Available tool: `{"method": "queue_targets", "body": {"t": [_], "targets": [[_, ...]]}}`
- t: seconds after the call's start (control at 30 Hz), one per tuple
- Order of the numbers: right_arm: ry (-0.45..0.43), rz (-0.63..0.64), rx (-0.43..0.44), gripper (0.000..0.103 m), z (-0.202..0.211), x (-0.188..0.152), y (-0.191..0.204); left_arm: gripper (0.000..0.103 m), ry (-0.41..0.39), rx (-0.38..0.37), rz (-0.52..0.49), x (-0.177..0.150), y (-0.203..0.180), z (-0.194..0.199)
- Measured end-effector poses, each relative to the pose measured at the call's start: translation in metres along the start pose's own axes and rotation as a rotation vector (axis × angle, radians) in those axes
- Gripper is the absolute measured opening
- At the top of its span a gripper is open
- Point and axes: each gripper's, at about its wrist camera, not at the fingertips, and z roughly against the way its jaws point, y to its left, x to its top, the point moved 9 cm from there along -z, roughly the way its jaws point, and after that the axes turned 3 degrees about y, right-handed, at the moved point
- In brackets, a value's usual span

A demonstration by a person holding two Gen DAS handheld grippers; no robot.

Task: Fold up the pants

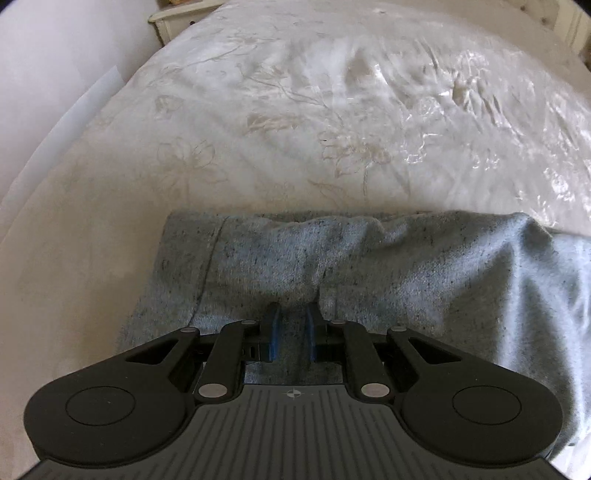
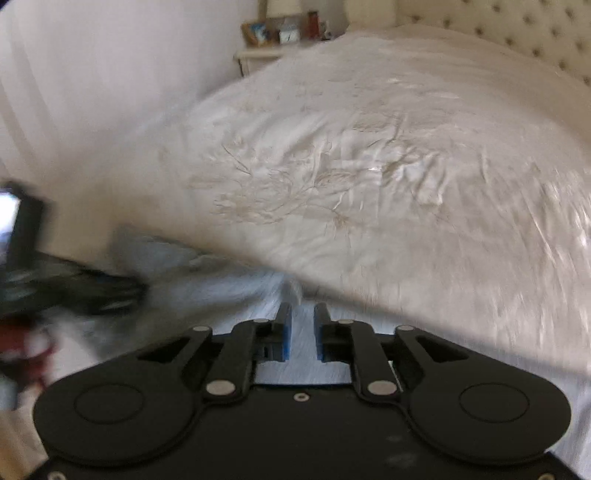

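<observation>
No readable text, labels or numbers, though the right view is blurred.

Soft daylight, glare on bedspread (image 1: 461, 110); right view motion-blurred.

A home bedroom. A bed spread with a cream satin coverlet (image 1: 332, 122), embroidered with a floral pattern and lightly creased, fills most of both views. A buttoned, tufted headboard (image 2: 517, 26) stands at 1 o'clock in the right wrist view. At 12 o'clock in that view a pale bedside table (image 2: 258, 55) carries small personal items, blurred, one resembling a clock. A plain light wall (image 2: 110, 74) runs along 10 o'clock.
</observation>
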Motion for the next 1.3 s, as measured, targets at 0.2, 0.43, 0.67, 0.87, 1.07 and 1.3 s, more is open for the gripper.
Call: {"method": "queue_targets", "body": {"t": [0.2,0.43,0.67,0.87,1.07,1.3], "targets": [[0.111,-0.041,0.037,0.023,0.023,-0.090,0.022,0.016,-0.012,0.009,-0.009,0.005,-0.001,0.014],[0.195,-0.037,0.023,0.024,-0.021,-0.130,0.052,0.016,-0.034,-0.029,0.027,-0.020,-0.001,0.056],[0.092,-0.025,-0.055,0.023,-0.035,-0.062,0.024,0.016,0.043,-0.112,-0.070,-0.068,-0.034,0.064],[0.111,-0.068,-0.061,0.016,-0.054,-0.043,0.001,0.016,0.056,-0.190,-0.147,-0.067,-0.078,0.047],[0.073,-0.226,-0.019,0.020,-0.023,-0.053,-0.018,0.015,0.033,-0.205,-0.144,-0.029,-0.088,0.038],[0.063,-0.180,-0.058,0.034,0.010,-0.098,0.000,0.015,0.081,-0.247,-0.119,-0.015,-0.083,0.039]]}}
